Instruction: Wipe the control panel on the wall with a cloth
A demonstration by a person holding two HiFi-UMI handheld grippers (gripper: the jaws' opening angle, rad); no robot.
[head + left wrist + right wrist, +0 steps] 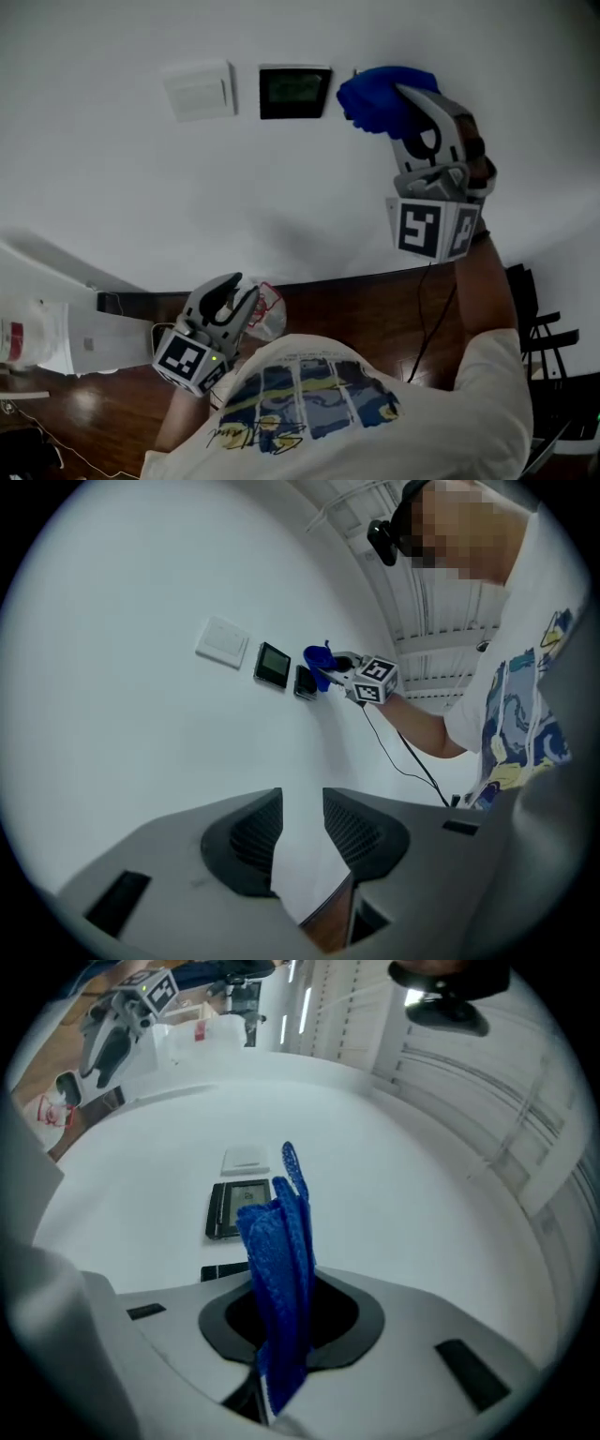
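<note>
A black control panel (294,92) with a dim screen is set in the white wall, beside a white switch plate (199,91). My right gripper (398,101) is shut on a blue cloth (375,97), held against the wall just right of the panel. In the right gripper view the cloth (278,1251) stands up between the jaws, with the panel (230,1208) a little beyond and left of it. A smaller black plate (220,1271) shows near the jaws. My left gripper (230,298) hangs low by the person's chest, open with nothing in it (302,841).
A brown wooden surface (375,300) runs below the wall, with a crumpled clear bag (267,311) on it. White furniture (56,328) stands at the left and a black frame (534,328) at the right. A thin cable (422,319) hangs from the right arm.
</note>
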